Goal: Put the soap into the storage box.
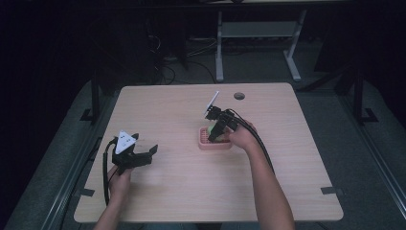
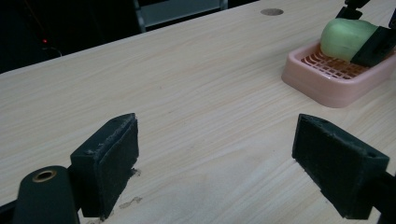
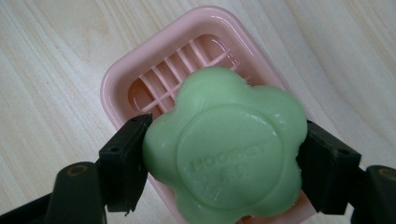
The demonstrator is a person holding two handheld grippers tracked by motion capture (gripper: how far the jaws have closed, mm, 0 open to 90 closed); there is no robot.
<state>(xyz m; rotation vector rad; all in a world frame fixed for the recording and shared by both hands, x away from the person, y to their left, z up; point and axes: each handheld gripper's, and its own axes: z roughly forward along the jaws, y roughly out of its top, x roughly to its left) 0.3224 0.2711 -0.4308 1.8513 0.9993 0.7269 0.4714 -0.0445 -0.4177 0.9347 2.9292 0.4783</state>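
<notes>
Soap bar (image 3: pixel 226 147), green, flower-shaped: likely firm, slick, light. Right gripper (image 3: pixel 224 154) pinches its lobed edges over pink soap dish (image 3: pixel 116 81); left gripper (image 2: pixel 217 163) spread, idle, near-left.

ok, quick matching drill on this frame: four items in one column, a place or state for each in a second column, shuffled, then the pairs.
Items:
1. green flower-shaped soap bar
2. pink slatted plastic soap dish
3. left gripper
4. round hole in the wooden table

States:
A. open, jaws apart, nothing between them
B. clamped between the right gripper's jaws
C. near the table's far edge
D. flat on the tabletop, under the soap

Pairs: 1-B, 2-D, 3-A, 4-C
</notes>
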